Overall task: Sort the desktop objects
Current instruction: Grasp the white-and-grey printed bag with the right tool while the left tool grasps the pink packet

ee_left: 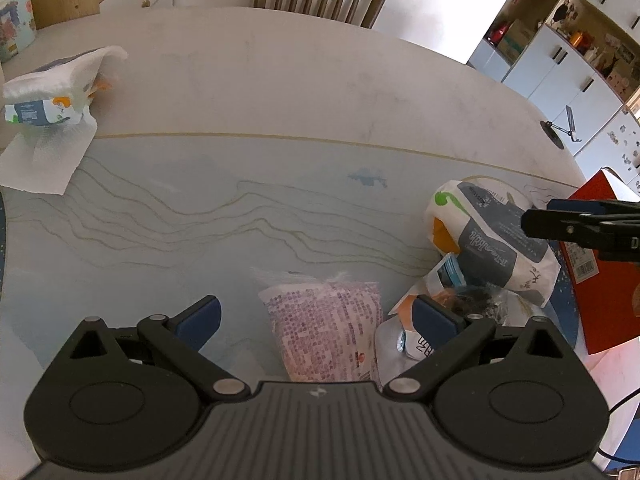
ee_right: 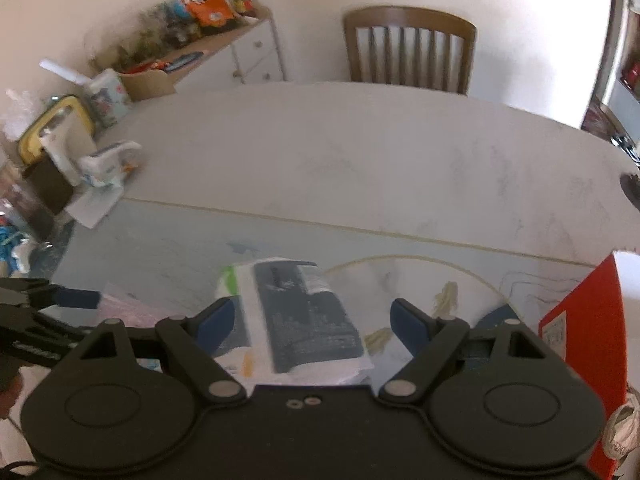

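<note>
Both grippers are standing wide and empty: the left gripper [ee_left: 316, 318] is straddling the pink printed plastic packet [ee_left: 326, 330], the right gripper [ee_right: 310, 320] the grey-and-white soft tissue pack [ee_right: 304, 312], near the table's [ee_left: 280, 80] right edge, probably to grasp them.

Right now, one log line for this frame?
left claw: open over pink packet | right claw: open over tissue pack | nothing held
</note>
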A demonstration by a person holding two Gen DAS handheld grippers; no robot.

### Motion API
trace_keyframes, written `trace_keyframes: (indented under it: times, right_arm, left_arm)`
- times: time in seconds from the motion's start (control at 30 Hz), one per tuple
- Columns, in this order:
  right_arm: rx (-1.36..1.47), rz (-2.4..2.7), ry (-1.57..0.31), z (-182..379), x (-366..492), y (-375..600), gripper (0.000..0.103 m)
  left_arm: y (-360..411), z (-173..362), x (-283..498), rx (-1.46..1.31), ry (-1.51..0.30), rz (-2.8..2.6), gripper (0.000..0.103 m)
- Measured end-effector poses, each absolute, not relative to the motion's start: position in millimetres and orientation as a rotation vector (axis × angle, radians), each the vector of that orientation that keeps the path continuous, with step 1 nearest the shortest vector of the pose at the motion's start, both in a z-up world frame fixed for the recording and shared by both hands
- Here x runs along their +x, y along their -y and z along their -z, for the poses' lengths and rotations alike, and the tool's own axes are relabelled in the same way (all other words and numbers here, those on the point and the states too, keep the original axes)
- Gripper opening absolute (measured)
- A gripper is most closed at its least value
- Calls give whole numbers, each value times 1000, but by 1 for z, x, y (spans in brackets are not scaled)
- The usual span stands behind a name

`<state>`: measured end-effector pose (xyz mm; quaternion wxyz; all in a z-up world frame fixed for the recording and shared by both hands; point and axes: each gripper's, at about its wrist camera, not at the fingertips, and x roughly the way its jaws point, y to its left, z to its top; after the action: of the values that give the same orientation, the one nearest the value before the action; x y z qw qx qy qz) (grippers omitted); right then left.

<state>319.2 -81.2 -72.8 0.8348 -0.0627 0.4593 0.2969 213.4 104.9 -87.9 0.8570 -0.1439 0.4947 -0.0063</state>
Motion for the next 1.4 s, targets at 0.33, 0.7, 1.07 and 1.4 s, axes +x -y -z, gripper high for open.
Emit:
trace_keyframes:
  times: [0.33, 0.7, 1.07, 1.4]
  right_arm:
    - [-72, -656, -1001, 82, 329, 79, 85]
    - [-252, -706, -967, 83, 315, 47, 85]
    - [-323, -694, -999, 107, 321, 39, 86]
    - [-328, -674, -1016, 112, 323, 40, 85]
  left_arm:
    - [-106, 92, 218, -311, -1056, 18, 102]
    - [-107, 94, 217, -320, -1066, 21, 102]
    - [-109, 96, 217, -322, -1067, 27, 101]
    - [-103, 95, 220, -333, -1060, 48, 74]
